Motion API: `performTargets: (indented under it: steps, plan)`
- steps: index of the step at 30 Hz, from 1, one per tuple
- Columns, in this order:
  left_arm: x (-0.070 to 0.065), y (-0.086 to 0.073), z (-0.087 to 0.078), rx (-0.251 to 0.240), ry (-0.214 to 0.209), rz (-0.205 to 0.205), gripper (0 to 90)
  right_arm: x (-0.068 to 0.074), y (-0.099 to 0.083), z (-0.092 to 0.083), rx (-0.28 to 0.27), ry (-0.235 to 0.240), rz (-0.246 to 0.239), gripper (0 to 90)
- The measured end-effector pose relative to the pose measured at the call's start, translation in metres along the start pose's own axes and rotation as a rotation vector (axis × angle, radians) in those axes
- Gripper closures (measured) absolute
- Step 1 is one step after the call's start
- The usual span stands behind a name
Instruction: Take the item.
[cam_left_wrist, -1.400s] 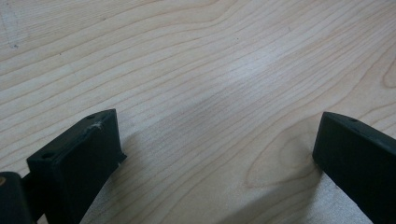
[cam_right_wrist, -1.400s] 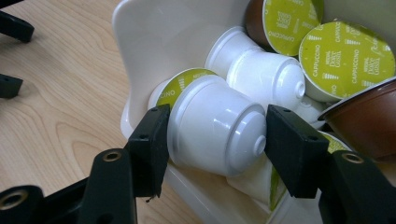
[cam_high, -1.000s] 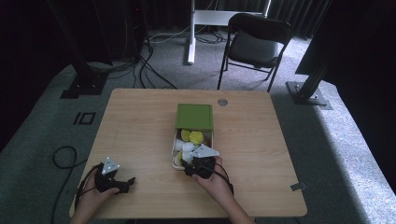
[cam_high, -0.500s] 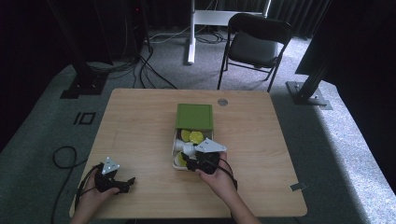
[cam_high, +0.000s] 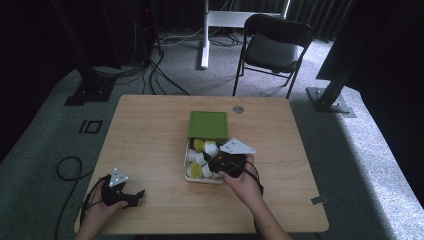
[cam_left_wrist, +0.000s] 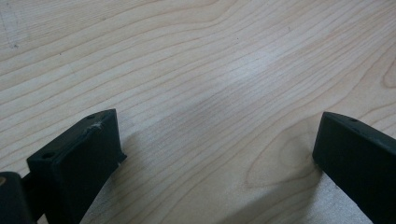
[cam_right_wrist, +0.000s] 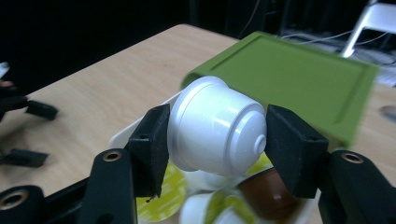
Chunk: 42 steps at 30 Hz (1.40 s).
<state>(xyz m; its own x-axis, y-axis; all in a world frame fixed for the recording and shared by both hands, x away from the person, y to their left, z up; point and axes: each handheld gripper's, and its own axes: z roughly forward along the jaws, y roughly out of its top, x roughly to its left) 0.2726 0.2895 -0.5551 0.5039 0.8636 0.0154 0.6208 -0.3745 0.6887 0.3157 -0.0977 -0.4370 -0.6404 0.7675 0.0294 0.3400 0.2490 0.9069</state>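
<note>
Right gripper (cam_right_wrist: 215, 135) fingers (cam_right_wrist: 152, 142) pinching a white coffee capsule (cam_right_wrist: 217, 130) on both sides, capsule lifted just above the white tray (cam_high: 189, 175), domed end pointing toward 3 o'clock in the right gripper view. In the high view the right gripper (cam_high: 220, 163) sits over the tray's 3 o'clock side, right hand (cam_high: 242, 181) coming in from 5 o'clock. Tray is near desk (cam_high: 150, 135) centre and holds more capsules, white ones, yellow-green lidded ones (cam_right_wrist: 161, 193) and a brown one (cam_right_wrist: 266, 193). Green lid (cam_high: 208, 124) lies at the tray's 12 o'clock edge, overlapping it; whether flat or propped I cannot tell.

Left gripper (cam_high: 131, 198) rests on the desk at about 7 o'clock, well apart from the tray, left hand (cam_high: 102, 202) around it. Its fingers (cam_left_wrist: 81, 158) are spread wide over bare wood grain, nothing between them. Folding chair (cam_high: 272, 42) on the floor beyond the desk at 12 o'clock
</note>
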Motion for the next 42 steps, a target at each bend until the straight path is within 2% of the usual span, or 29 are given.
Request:
performTargets:
  steps: [12,18,20,26,31,36,42]
  plan:
    - [0.0,0.0,0.0,0.002,0.0,0.002,2.1,-0.036,0.003,-0.018,-0.052,-0.088,0.032,42.1]
    - [0.0,0.0,0.0,0.0,0.001,0.002,2.1,-0.056,-0.006,-0.024,-0.056,-0.15,0.044,42.1]
    - [0.0,0.0,0.0,0.0,0.001,0.002,2.1,-0.063,-0.009,-0.024,-0.056,-0.162,0.062,42.1]
    - [0.0,0.0,0.0,-0.001,0.0,-0.001,2.1,-0.082,-0.022,-0.02,-0.047,-0.191,0.088,42.1]
    - [0.0,0.0,0.0,0.002,0.0,0.002,2.1,-0.095,-0.035,-0.013,-0.019,-0.223,0.11,42.1]
    - [0.0,0.0,0.0,0.002,0.0,0.002,2.1,-0.109,-0.046,-0.007,-0.005,-0.236,0.15,42.1]
    - [0.0,0.0,0.0,0.002,0.0,0.002,2.1,-0.121,-0.06,0.002,0.023,-0.255,0.175,42.1]
